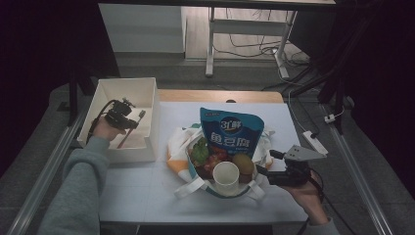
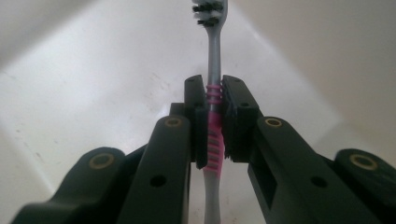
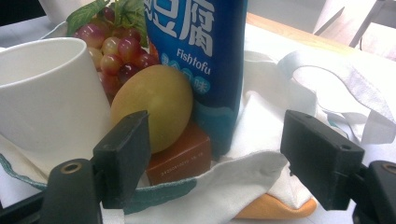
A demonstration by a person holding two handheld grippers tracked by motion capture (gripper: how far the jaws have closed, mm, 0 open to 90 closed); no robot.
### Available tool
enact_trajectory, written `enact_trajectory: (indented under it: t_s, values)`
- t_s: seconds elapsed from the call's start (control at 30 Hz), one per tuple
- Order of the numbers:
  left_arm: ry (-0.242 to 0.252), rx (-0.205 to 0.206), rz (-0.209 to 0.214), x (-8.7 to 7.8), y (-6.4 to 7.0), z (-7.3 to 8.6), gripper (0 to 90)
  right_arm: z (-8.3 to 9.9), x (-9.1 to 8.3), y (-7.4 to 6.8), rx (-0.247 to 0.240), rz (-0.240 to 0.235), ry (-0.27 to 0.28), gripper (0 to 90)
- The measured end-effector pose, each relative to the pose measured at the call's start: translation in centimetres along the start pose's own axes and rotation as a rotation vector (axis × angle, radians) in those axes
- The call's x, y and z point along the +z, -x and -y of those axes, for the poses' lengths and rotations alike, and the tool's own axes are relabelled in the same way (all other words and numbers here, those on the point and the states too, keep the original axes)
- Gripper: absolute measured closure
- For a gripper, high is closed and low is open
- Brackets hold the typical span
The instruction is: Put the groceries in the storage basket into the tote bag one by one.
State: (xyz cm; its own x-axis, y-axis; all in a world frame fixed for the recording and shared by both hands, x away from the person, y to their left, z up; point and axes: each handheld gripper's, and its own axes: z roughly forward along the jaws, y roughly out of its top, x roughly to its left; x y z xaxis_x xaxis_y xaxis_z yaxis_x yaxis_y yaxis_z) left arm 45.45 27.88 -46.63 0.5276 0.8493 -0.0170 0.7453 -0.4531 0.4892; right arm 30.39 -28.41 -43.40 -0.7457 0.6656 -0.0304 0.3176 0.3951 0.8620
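left gripper [image 2: 214,119] clamps toothbrush [image 2: 213,70] pink grip, inside white box [image 1: 128,93]. right gripper [image 3: 217,154] jaws wide beside tote bag [image 3: 224,184]; its view reveals brown carton [image 3: 180,156] under yellow fruit [image 3: 154,109].

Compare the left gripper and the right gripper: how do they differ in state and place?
The left gripper is shut on a toothbrush inside the white box; the right gripper is open and holds nothing, beside the cloth bag. Both have black jaws.
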Motion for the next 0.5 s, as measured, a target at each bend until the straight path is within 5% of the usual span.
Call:
enact_trajectory:
  t_s: [0.2, 0.5]
  values:
    - [0.128, -0.01, -0.022, -3.1, 0.2, 0.2, 81.0, -0.1, 0.0, -0.1, -0.004, 0.005, 0.006, 24.0]
    - [0.278, -0.012, 0.001, -6.5, 1.1, 0.5, 81.0, -0.4, -0.1, -0.2, -0.008, 0.018, 0.028, 24.1]
